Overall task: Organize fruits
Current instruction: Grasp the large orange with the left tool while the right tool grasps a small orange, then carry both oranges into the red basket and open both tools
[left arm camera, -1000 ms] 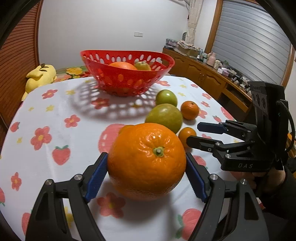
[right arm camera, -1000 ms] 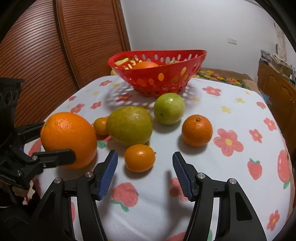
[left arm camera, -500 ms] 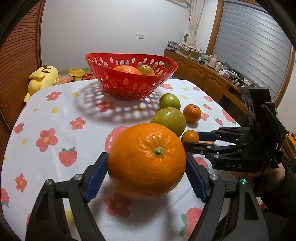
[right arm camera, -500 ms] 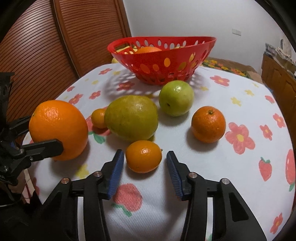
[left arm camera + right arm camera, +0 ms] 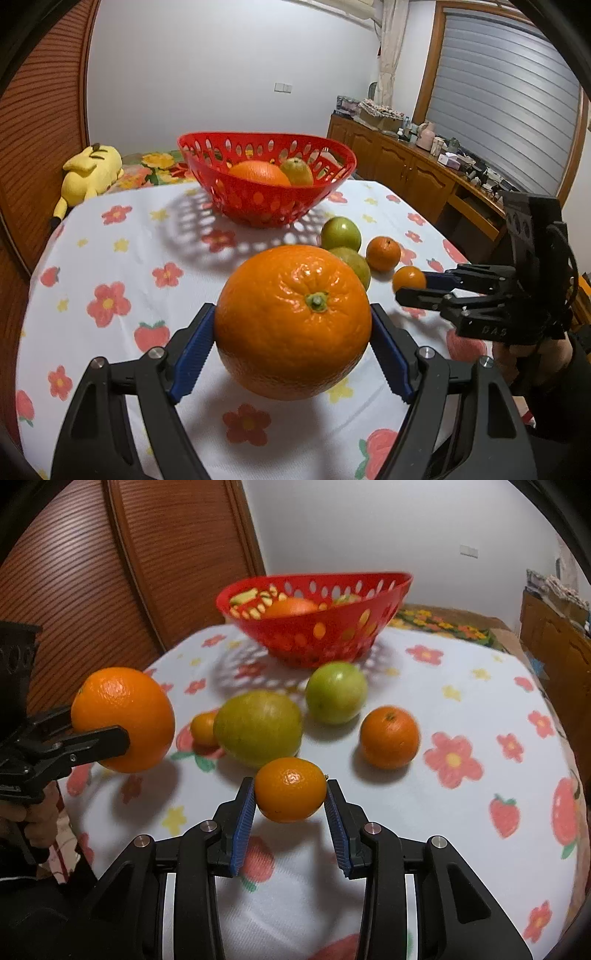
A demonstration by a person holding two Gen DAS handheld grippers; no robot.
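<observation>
While the left gripper (image 5: 291, 343) clamped the big orange (image 5: 293, 321) across its middle, clear of the tablecloth (image 5: 129, 258), the right gripper (image 5: 290, 812) pinched a small mandarin (image 5: 290, 789); both looked firm, waxy and roll-prone, best held at their widest girth toward the red basket (image 5: 314, 642).

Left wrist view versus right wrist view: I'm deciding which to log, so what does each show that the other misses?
Only the left wrist view shows the yellow plush toy and the cluttered sideboard. Only the right wrist view shows the tiny orange tucked behind the large green fruit. Both show the red basket, the big orange in the left gripper and the small orange in the right gripper.
</observation>
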